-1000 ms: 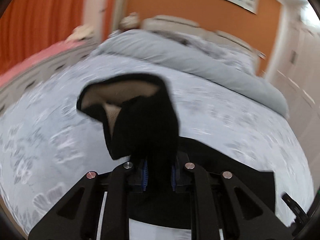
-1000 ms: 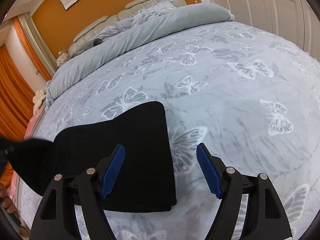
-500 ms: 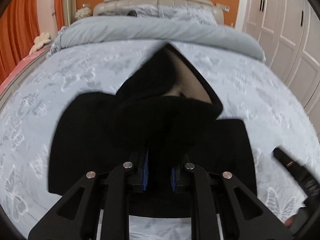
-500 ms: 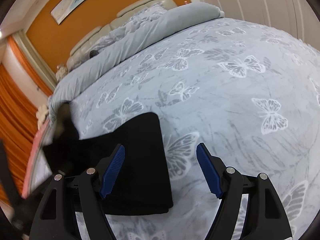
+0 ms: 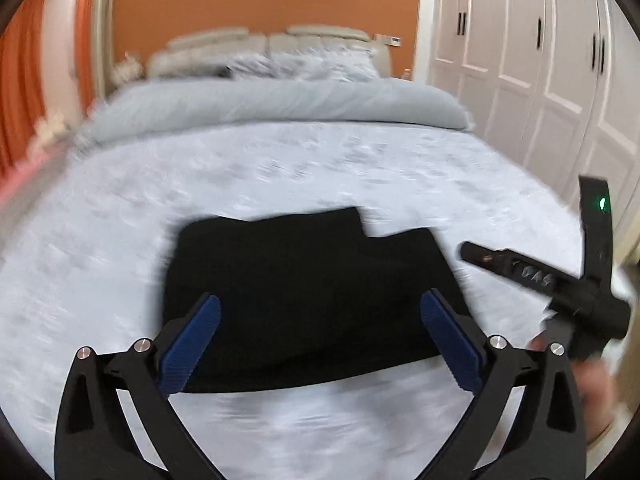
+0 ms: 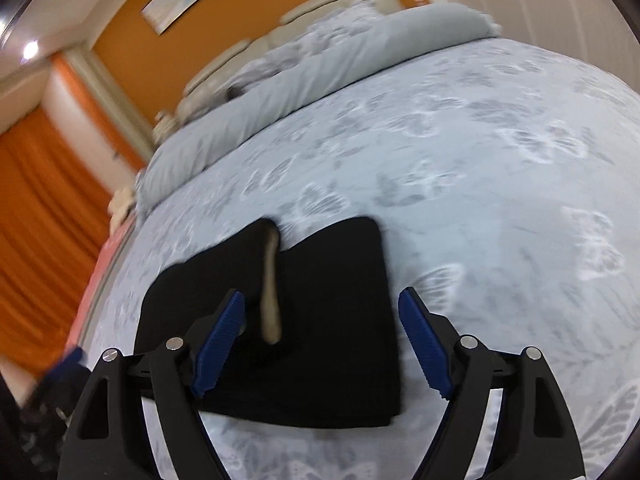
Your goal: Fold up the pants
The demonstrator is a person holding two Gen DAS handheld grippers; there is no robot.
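Left wrist view: left gripper (image 5: 320,340) has its jaws opening, spread wide, blue pads (image 5: 190,344) clear of the cloth, nothing pinched. Black pants (image 5: 304,288) lie folded in a flat rough rectangle on the bed (image 5: 120,240), near its foot edge, about mid-width. The far edge of the fold has a step in it, left part reaching further toward the headboard. The gripper hangs over the near edge of the pants. Rolled grey duvet (image 5: 280,100) runs across the head end of the bed, pillows (image 5: 304,66) behind it. At the right edge of this view, the right gripper (image 5: 560,284) shows from the side, blurred, green light on it; cannot tell its jaw state from here. White wardrobe doors (image 5: 540,60) to the right, orange wall (image 5: 260,8) behind.

Right wrist view: right gripper (image 6: 320,344) has its jaws opening, well apart, nothing between the pads, hovering over the pants (image 6: 340,320). Pants sit stacked on the butterfly-print cover, right side edge straight and neat. A strip of tan lining (image 6: 270,292) shows along a raised fold in the upper layer, blurred. Orange curtain (image 6: 40,240) at left.
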